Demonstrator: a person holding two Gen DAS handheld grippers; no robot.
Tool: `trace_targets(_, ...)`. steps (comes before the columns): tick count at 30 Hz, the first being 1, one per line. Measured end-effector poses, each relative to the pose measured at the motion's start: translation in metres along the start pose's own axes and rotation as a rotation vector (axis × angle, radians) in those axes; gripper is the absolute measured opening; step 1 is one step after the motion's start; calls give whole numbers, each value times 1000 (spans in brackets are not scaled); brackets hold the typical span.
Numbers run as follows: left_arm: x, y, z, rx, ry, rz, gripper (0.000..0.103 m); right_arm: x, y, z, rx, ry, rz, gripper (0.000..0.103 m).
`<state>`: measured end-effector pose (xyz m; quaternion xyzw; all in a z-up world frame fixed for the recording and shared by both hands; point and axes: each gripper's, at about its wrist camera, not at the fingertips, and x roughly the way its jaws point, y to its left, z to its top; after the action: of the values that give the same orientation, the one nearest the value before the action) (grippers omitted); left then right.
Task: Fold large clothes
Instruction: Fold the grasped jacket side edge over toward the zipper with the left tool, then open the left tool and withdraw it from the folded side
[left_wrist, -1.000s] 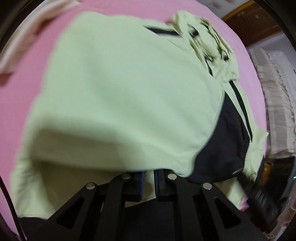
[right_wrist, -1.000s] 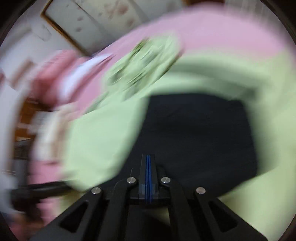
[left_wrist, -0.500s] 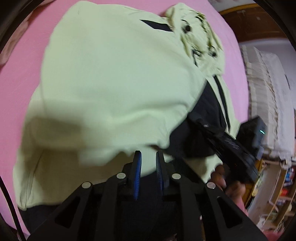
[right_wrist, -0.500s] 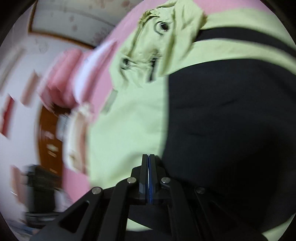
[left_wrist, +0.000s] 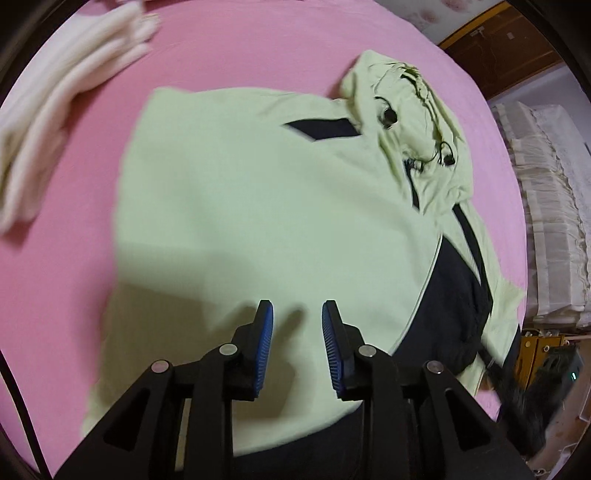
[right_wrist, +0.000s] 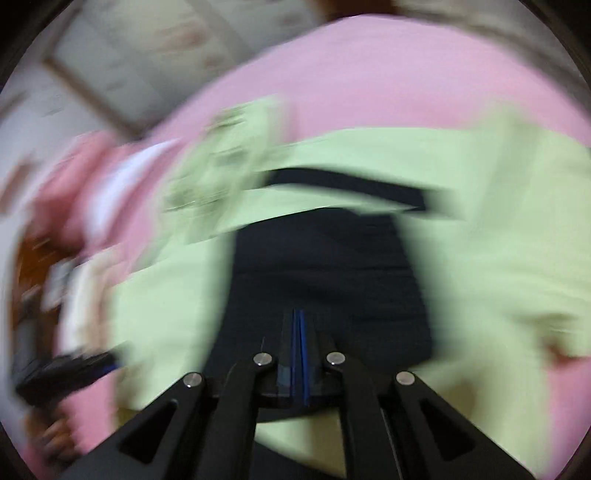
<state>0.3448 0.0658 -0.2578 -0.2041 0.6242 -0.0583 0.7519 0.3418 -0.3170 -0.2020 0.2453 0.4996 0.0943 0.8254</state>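
A pale green hooded jacket (left_wrist: 258, 221) with black panels lies on the pink bed, one side folded over its body, hood (left_wrist: 413, 122) at the far right. My left gripper (left_wrist: 297, 314) is open and empty just above the folded green cloth. In the blurred right wrist view the jacket (right_wrist: 480, 258) fills the frame, with its black panel (right_wrist: 325, 273) in the middle. My right gripper (right_wrist: 298, 321) has its blue pads pressed together over the black panel; no cloth shows between them.
A folded cream cloth (left_wrist: 55, 110) lies at the bed's far left. A stack of white bedding (left_wrist: 546, 221) stands beyond the bed's right edge. The pink bed sheet (left_wrist: 258, 48) surrounds the jacket. The other gripper (right_wrist: 62, 376) shows at the left of the right wrist view.
My left gripper opened wider and let go of the green cloth, which now lies flat, and pulled back. The right gripper stayed shut and swung, blurring its view.
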Motion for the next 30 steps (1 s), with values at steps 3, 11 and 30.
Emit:
trace_targets(3,38,-21,22,11,-11,76,26,66,44,-2,-17,197,245,2)
trace_targets(11,49,-14,53,83,-244,298,26,129,33,42,72,90,140,0)
trace_targets(30,15,60,79,-11,-327,613,60,49,-21,64,-31,-125,-472,3)
